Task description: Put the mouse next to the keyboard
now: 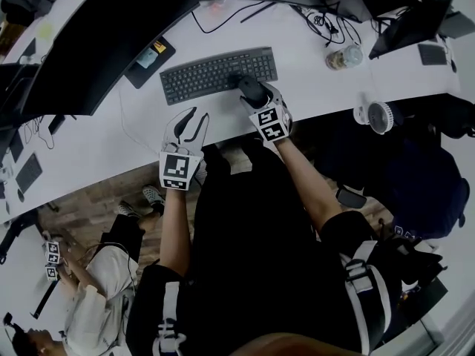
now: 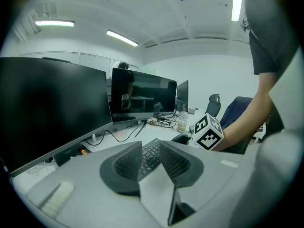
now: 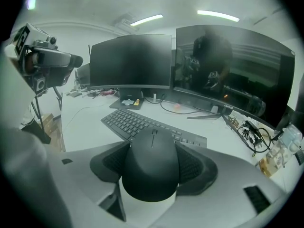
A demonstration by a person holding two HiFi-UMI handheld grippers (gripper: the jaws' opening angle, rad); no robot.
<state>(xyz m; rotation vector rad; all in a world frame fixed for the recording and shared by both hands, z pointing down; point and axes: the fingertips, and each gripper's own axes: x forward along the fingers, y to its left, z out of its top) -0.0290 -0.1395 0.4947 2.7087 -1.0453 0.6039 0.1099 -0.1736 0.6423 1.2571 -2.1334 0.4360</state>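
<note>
Your right gripper [image 3: 152, 169] pinches the smooth, matte black, dome-shaped computer mouse [image 3: 151, 153] between its ribbed dark pads. A thin scroll wheel runs along the mouse's top, and it sits at the front right part of the dark grey flat keyboard [image 1: 215, 74], near the front edge of the white desk [image 1: 319, 87]. Your left gripper [image 1: 194, 121] hovers at that same front edge, just left of the mouse, its jaws spread with nothing between them.
</note>
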